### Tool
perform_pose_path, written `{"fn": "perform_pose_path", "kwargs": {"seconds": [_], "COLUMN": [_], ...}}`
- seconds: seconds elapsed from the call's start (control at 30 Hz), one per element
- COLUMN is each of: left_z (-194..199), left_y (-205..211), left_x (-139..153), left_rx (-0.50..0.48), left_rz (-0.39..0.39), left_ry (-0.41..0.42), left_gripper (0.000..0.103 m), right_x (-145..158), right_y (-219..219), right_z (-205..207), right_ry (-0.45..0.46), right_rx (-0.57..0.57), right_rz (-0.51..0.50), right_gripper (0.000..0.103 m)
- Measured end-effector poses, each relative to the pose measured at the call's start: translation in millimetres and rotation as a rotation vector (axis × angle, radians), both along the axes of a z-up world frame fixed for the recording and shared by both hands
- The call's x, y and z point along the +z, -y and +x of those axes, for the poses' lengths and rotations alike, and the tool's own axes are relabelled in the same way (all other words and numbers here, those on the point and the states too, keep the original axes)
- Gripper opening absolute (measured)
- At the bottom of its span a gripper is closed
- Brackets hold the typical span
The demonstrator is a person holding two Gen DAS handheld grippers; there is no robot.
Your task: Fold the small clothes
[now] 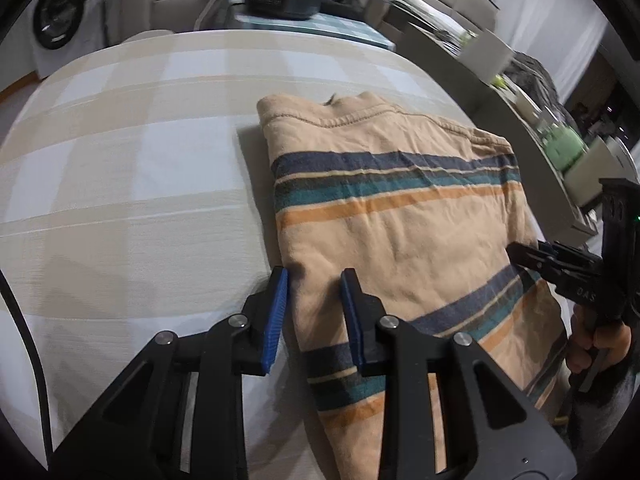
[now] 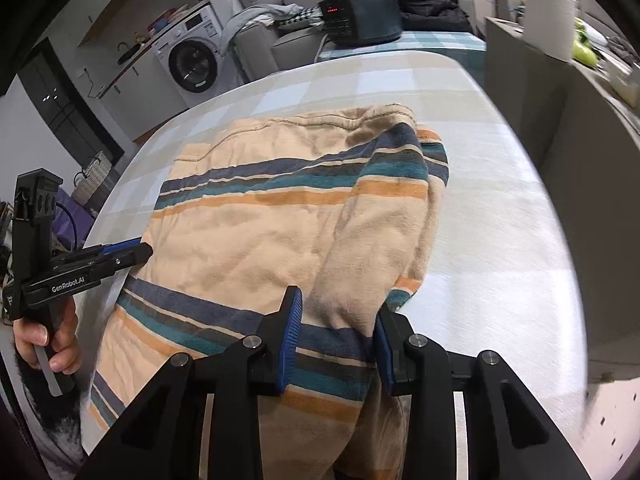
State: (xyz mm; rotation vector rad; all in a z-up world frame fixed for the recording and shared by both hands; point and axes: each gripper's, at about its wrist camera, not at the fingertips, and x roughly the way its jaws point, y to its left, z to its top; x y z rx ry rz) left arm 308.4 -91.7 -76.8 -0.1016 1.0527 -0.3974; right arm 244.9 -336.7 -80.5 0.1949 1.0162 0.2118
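a: jaws first, left side. left gripper (image 1: 314, 316) has its blue pads standing narrowly apart, straddling the near left edge of the striped shirt (image 1: 392, 208). cloth runs between them, but i can't tell whether the pads are pressing on it.

b: and the shirt itself?

a: lying on the checked tablecloth (image 1: 120, 160), neckline at the far end, hem toward the person. seen from the right wrist, its right side looks already folded in over the body.

b: why would the left sit on that edge?

a: my guess is to pinch the left side and bring it across, matching the fold on the right.

b: moving right, then.

a: right gripper (image 2: 336, 340) has its jaws partly apart too, with a raised band of the folded cloth between them. it looks gathered there, yet i can't say the pads actually bite. from the left wrist it shows only side-on at the shirt's right edge, with a hand (image 1: 600, 344) around its handle.

b: anything past that?

a: a dark appliance (image 2: 360, 16) with red lights at the table's far end, well clear of the shirt.
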Motion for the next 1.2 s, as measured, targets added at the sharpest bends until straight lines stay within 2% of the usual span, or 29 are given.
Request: {"fn": "perform_pose_path", "kwargs": {"seconds": [0.23, 0.37, 0.47, 0.53, 0.67, 0.73, 0.8, 0.87, 1.1, 1.2], "left_z": [14.9, 3.1, -19.8, -33.4, -61.6, -69.5, -72.9, -69.8, -39.9, -39.7], "left_y": [-56.6, -74.4, -84.8, -94.5, -88.4, -82.9, -77.2, -73.6, -66.9, -71.3], "left_x": [3.1, 6.2, 7.1, 5.3, 4.6, 3.7, 3.1, 3.2, 4.7, 5.5], "left_rx": [0.156, 0.197, 0.200, 0.192, 0.146, 0.123, 0.107, 0.097, 0.116, 0.132], "left_rz": [0.039, 0.019, 0.002, -0.048, -0.103, -0.082, -0.056, -0.047, -0.003, -0.013], "left_ry": [0.016, -0.012, -0.031, -0.054, -0.072, -0.048, -0.026, -0.020, 0.002, -0.002], "left_gripper": [0.025, 0.025, 0.025, 0.026, 0.025, 0.025, 0.021, 0.020, 0.020, 0.020], "right_x": [-1.6, 2.1, 13.4, 19.6, 15.9, 9.3, 0.9, -3.2, -3.3, -3.1], "right_y": [-57.8, -66.7, -50.7, -36.8, -23.3, -27.4, -34.4, -42.9, -61.1, -66.3], "right_z": [40.0, 42.8, 23.2, 3.1, -27.3, -38.1, -40.5, -42.2, -18.5, -16.5], "right_ry": [0.002, 0.003, 0.025, 0.035, 0.010, -0.001, -0.013, 0.005, 0.022, 0.028], "right_rx": [0.052, 0.056, 0.057, 0.044, 0.040, 0.054, 0.068, 0.074, 0.064, 0.056], "right_rz": [0.019, -0.016, 0.021, 0.059, 0.114, 0.132, 0.139, 0.136, 0.098, 0.061], "right_gripper": [0.035, 0.035, 0.038, 0.042, 0.042, 0.041, 0.030, 0.025, 0.021, 0.022]}}
